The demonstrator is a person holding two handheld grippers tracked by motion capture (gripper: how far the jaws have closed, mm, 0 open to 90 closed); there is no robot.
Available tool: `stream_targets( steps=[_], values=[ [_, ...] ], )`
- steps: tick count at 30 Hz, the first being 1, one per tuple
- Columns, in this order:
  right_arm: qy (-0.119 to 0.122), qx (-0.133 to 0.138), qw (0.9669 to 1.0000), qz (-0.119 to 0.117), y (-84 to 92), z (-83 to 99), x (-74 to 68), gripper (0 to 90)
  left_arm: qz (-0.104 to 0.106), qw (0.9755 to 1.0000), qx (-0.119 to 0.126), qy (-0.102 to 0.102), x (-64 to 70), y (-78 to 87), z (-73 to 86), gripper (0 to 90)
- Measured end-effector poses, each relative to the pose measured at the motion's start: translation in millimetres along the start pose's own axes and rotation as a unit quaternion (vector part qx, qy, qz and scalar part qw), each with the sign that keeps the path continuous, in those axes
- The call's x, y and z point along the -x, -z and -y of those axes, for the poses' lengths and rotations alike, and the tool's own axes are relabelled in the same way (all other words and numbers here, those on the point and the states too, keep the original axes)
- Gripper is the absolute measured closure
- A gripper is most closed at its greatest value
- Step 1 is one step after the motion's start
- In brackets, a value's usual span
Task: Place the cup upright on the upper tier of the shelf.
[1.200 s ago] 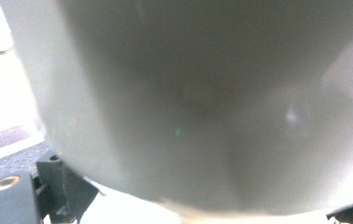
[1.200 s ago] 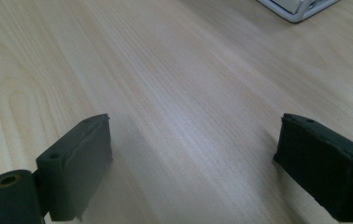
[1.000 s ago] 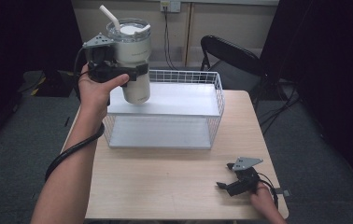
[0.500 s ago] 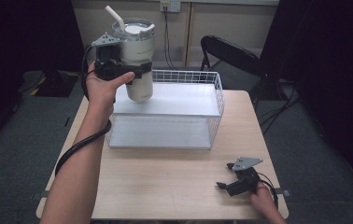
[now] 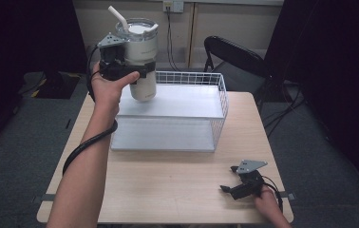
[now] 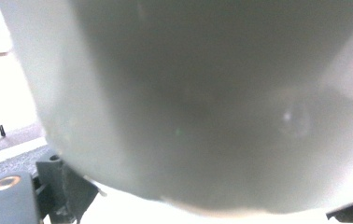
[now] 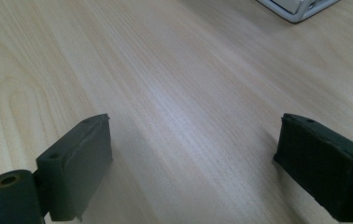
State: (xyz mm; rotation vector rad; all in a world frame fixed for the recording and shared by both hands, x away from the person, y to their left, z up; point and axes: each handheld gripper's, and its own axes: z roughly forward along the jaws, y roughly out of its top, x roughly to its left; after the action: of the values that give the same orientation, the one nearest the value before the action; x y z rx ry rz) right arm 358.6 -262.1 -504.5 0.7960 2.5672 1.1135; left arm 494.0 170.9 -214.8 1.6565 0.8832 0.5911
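While the left hand-held gripper (image 5: 129, 75) clamps the tumbler (image 5: 140, 59) around its mid-body, the cup hangs upright in the air over the near-left corner of the wire basket (image 5: 220, 97). Lid on, bent straw (image 5: 118, 14) up. Smooth, rigid, cream wall, likely slippery and top-heavy if filled; a grip across the wide upper body, level and square, seems safest, never by the straw. Right hand-held gripper (image 5: 229, 189) rests on the bench (image 5: 168, 185), jaws spread wide, nothing between them. Close view of the cup wall (image 6: 202, 102) is blurred.
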Motion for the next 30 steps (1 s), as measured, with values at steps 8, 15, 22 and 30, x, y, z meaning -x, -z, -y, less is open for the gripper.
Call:
stream_targets(
  steps=[8, 15, 22, 30],
  values=[
    [0.000, 0.000, 1.0000, 0.000, 0.0, 0.0, 0.0, 9.9, -0.006, 0.9999, -0.007, -0.007, -0.7, -5.5, 1.5, 9.9],
    [0.000, 0.000, 1.0000, 0.000, 0.0, 0.0, 0.0, 10.0, -0.010, 0.9999, -0.003, -0.004, -0.9, -11.6, 3.9, 9.9],
    [0.000, 0.000, 1.0000, 0.000, 0.0, 0.0, 0.0, 9.9, -0.014, 0.9999, -0.009, -0.002, -0.4, -18.3, 8.4, 9.9],
    [0.000, 0.000, 1.0000, 0.000, 0.0, 0.0, 0.0, 10.0, -0.022, 0.9997, -0.012, -0.002, 0.2, -25.3, 18.9, 9.9]
  ],
)
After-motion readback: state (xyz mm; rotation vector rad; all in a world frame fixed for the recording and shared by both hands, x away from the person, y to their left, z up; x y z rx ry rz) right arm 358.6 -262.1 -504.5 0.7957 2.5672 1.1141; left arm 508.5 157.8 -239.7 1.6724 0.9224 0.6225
